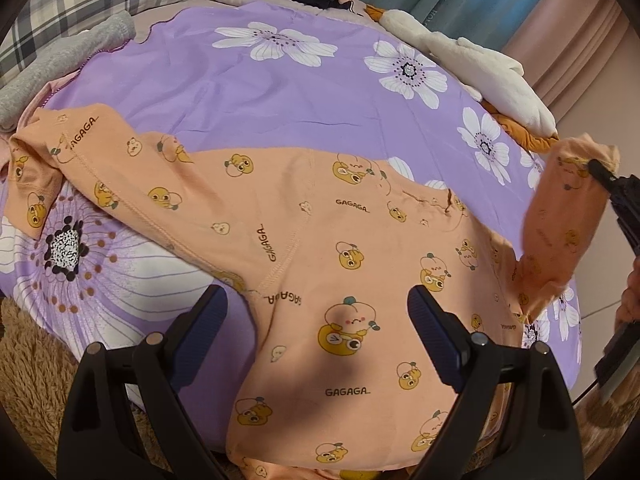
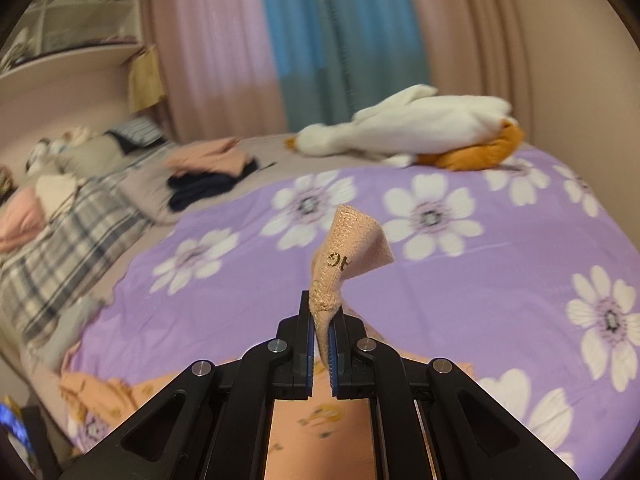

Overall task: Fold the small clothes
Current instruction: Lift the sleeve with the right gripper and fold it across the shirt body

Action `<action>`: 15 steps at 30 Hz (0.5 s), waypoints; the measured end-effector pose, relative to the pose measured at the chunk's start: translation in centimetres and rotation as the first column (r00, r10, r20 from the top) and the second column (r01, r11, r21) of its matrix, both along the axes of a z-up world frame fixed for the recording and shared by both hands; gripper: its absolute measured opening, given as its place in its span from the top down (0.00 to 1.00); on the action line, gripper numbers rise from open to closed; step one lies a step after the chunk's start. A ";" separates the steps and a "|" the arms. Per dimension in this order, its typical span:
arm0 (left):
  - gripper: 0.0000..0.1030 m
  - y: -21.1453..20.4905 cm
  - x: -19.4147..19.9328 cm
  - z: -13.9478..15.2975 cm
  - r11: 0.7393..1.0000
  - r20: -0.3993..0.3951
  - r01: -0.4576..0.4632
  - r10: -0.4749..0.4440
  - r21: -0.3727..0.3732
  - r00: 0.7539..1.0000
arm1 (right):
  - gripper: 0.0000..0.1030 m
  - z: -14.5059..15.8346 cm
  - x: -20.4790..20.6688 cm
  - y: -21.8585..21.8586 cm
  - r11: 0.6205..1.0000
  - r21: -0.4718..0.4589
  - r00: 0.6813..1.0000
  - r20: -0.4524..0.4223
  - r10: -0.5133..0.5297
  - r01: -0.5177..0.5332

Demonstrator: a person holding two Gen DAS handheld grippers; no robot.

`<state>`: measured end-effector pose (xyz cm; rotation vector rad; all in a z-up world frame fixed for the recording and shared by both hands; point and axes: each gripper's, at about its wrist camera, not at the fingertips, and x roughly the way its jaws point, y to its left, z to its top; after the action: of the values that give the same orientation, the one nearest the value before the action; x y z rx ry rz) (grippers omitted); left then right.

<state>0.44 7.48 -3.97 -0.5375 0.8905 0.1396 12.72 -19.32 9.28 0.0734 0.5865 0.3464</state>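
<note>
Pinching the cuff of the peach cartoon-print cotton top's sleeve [image 2: 352,248], the right gripper [image 2: 322,344] holds it up w/ jaws closed on the fabric. Left gripper [image 1: 316,320] hovers wide, empty, over the top's body, spread on purple floral bedsheet [image 1: 280,92].

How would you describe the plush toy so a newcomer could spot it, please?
Start at the purple flowered bedspread and follow it to its far edge by the curtains. The plush goose lies there on its side, the only white, fluffy thing with orange feet.
</note>
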 end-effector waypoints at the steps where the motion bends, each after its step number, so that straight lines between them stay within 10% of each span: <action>1: 0.12 0.1 -0.1 0.0 1.000 0.002 -0.001 0.001 -0.001 1.000 | 0.94 -0.3 -0.1 0.6 1.000 -0.005 1.000 -0.008 0.011 -0.012; 15: 0.12 0.9 -0.5 -0.7 1.000 0.011 -0.010 0.010 -0.005 1.000 | 0.93 -3.8 -1.5 4.0 0.997 0.068 0.993 -0.105 0.048 -0.041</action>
<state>-0.08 8.43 -4.69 -0.5465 0.8777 0.1437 11.25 -15.34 5.46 0.1428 0.6831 0.4070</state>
